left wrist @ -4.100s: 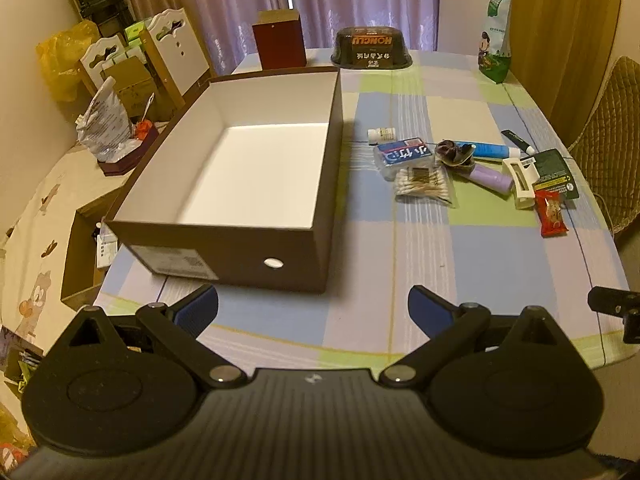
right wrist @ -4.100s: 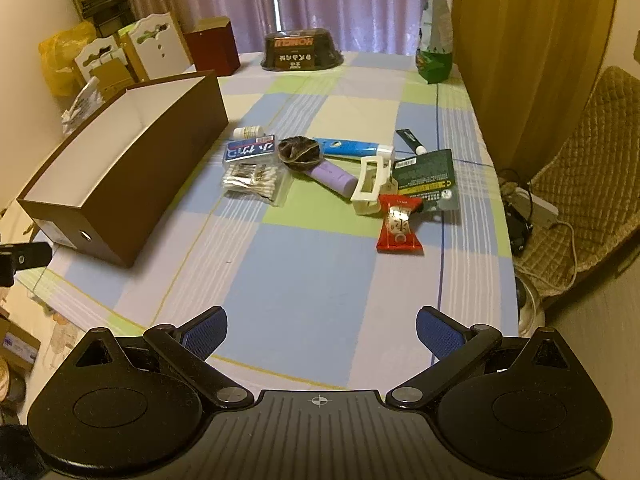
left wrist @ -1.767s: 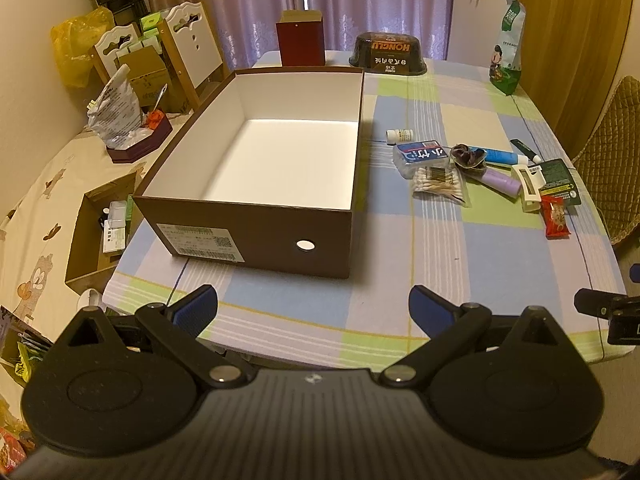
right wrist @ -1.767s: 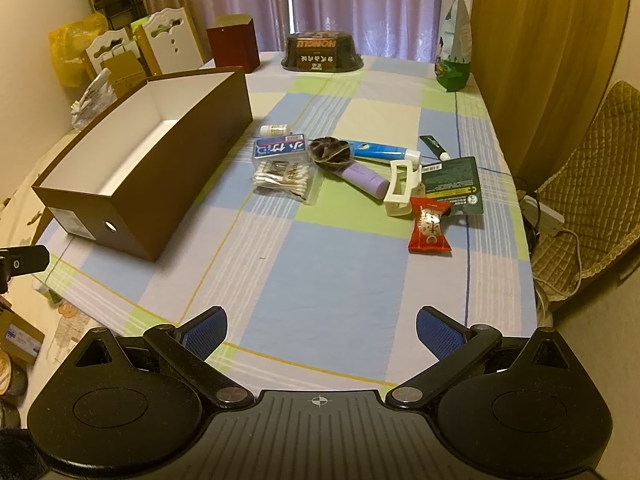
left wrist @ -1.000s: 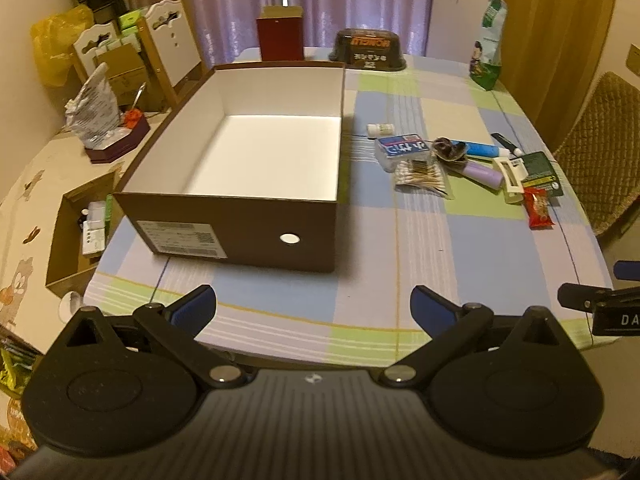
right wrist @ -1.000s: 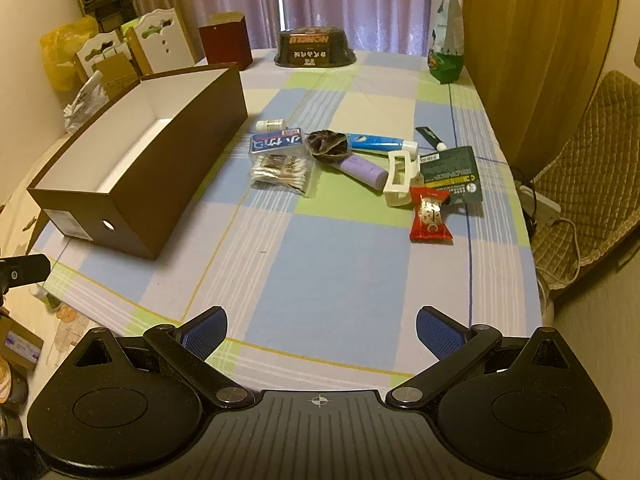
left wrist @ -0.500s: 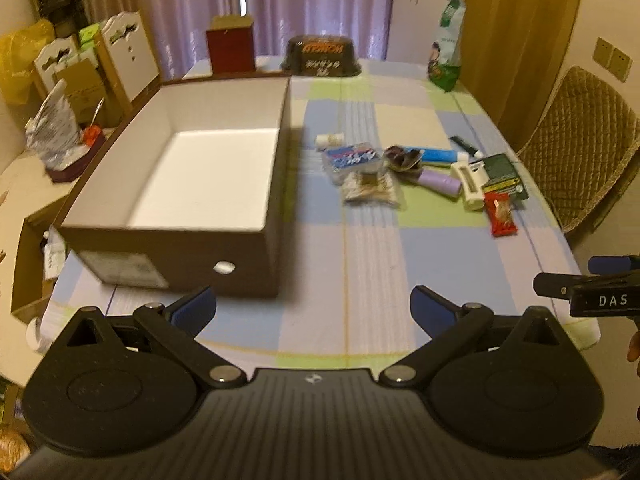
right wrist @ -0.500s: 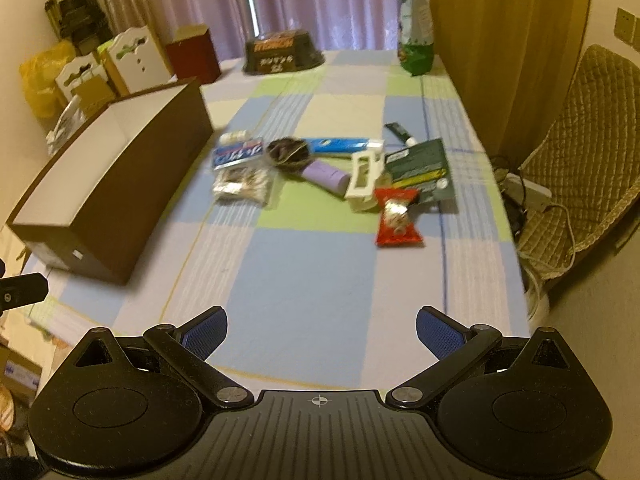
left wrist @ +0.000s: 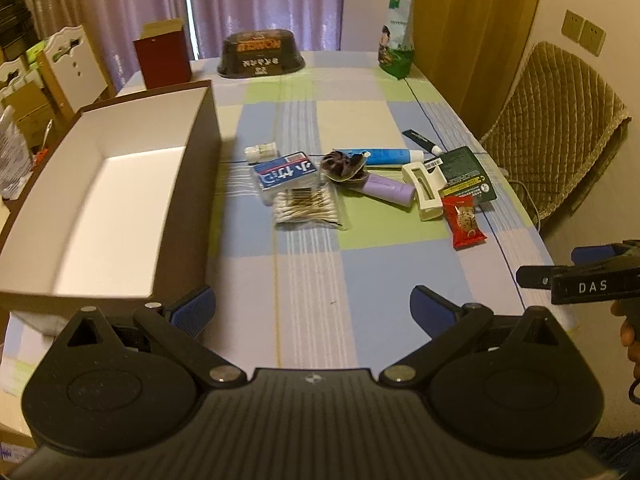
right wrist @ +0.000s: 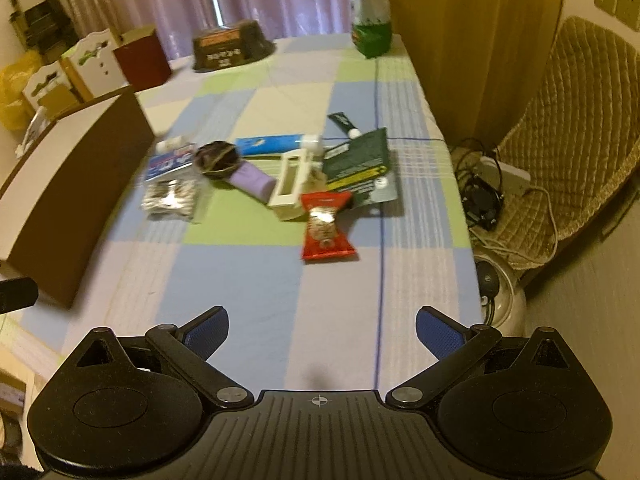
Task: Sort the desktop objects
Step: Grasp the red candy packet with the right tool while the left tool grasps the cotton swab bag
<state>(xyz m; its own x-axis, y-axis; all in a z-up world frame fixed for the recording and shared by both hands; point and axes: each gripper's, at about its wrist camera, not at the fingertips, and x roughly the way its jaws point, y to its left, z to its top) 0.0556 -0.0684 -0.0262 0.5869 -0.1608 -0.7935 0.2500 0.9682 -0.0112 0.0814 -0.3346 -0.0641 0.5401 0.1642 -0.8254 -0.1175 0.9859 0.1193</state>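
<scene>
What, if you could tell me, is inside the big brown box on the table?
The brown box shows only its bare white floor and walls; nothing lies in the visible part. Its near left corner runs off the picture's edge, so that bit cannot be checked.

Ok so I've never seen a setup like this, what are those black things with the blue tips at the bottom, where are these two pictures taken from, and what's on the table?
Those are two hand-held grippers, each carried by a person, with a fisheye camera looking along its two blue-padded fingers. One picture looks out from the left gripper, the other from the right gripper. Both are open and hold nothing.

On the checked tablecloth stands an open brown cardboard box with a white inside, with nothing visible in it. Right of it lies a loose cluster: a bag of cotton swabs, a blue and white tissue pack, a lilac tube, a blue tube, a cream hair claw clip, a dark green packet and a red snack wrapper.
</scene>
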